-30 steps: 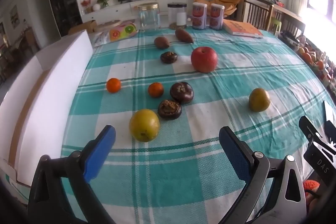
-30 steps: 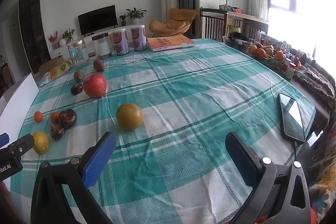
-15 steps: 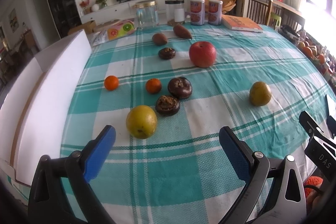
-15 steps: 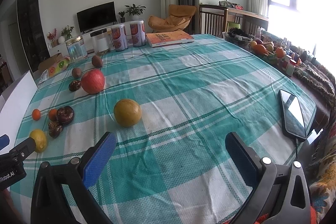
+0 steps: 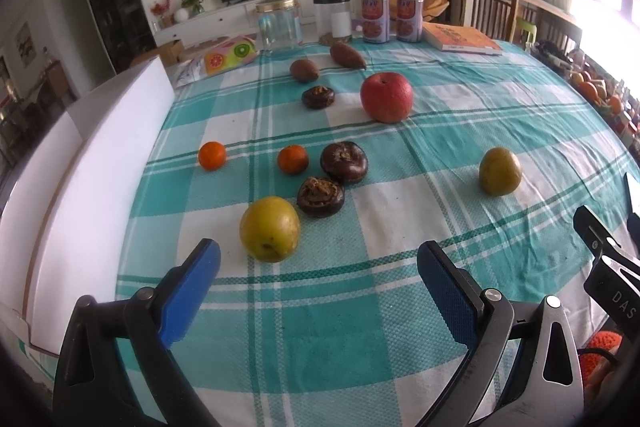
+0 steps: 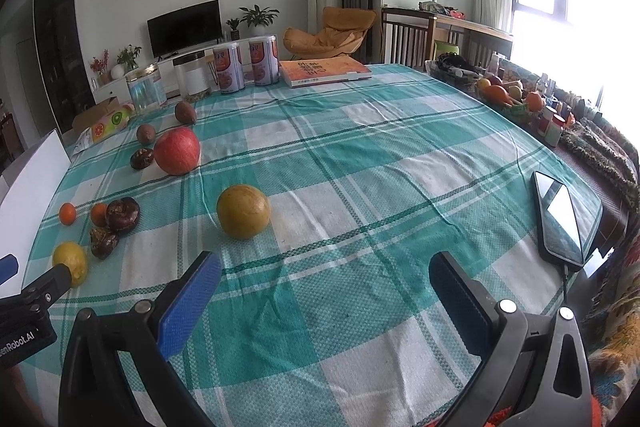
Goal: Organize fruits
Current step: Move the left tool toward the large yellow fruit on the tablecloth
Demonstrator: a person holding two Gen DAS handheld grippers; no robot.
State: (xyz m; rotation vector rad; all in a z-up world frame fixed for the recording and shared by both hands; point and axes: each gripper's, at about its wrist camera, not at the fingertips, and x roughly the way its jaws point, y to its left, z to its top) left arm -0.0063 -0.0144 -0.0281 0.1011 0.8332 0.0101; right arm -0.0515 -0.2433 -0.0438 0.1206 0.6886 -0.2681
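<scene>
Two pairs of jaws, both spread wide and empty, hovering over the checked cloth of the table (image 5: 460, 107). Nearest fruit to the left gripper (image 5: 318, 279): the yellow-green fruit (image 5: 269, 229), just ahead of the blue left finger (image 5: 192, 291) and a little left of the gap's centre line. Round, so no long axis to line up with. Touching or nearly touching its far right side, a dark brown fruit (image 5: 321, 195), likely to be nudged by a wide approach. Farther beyond the yellow-green fruit: a second dark fruit (image 5: 344, 161), two small oranges (image 5: 293, 159) (image 5: 212, 155), a red apple (image 5: 386, 97).

Right gripper (image 6: 324, 291) equally close to a different target, the yellow-orange fruit (image 6: 243, 211), ahead of its left finger and standing alone. For the yellow-green fruit, left arm clearly nearer; probably a short push forward with a slight shift left.
</scene>
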